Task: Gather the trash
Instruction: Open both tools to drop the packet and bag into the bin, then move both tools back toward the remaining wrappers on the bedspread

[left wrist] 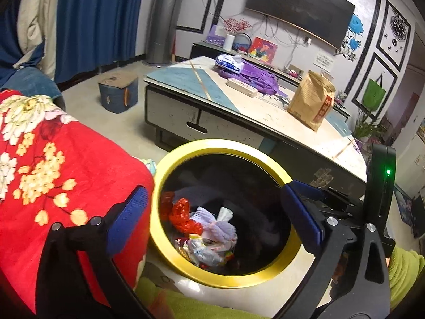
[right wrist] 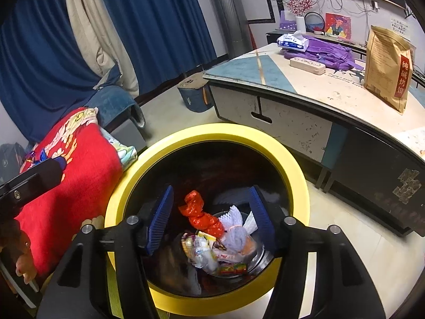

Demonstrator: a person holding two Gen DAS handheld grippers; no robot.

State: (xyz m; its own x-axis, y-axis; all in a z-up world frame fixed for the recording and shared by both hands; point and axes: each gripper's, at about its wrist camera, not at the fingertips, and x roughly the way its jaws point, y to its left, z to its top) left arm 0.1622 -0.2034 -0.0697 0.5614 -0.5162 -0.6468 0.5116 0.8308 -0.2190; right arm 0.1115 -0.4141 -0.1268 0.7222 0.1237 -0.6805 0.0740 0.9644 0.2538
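Living room, pale tile floor [right wrist: 358, 239]; round yellow-rimmed black bin [right wrist: 265, 138] holds crumpled wrappers [right wrist: 212, 244]; right gripper [right wrist: 209, 218] spread wide, empty, above it, likely just dropped; left gripper [left wrist: 212, 218] likewise.

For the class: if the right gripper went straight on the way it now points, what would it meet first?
Probably the trash pile at the bottom of the yellow-rimmed bin. The right gripper is open and empty over the bin's mouth; depth is unclear.

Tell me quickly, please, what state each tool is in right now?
Left tool: open, holding nothing, above the yellow-rimmed bin.
Right tool: open, holding nothing, over the trash in the same bin.
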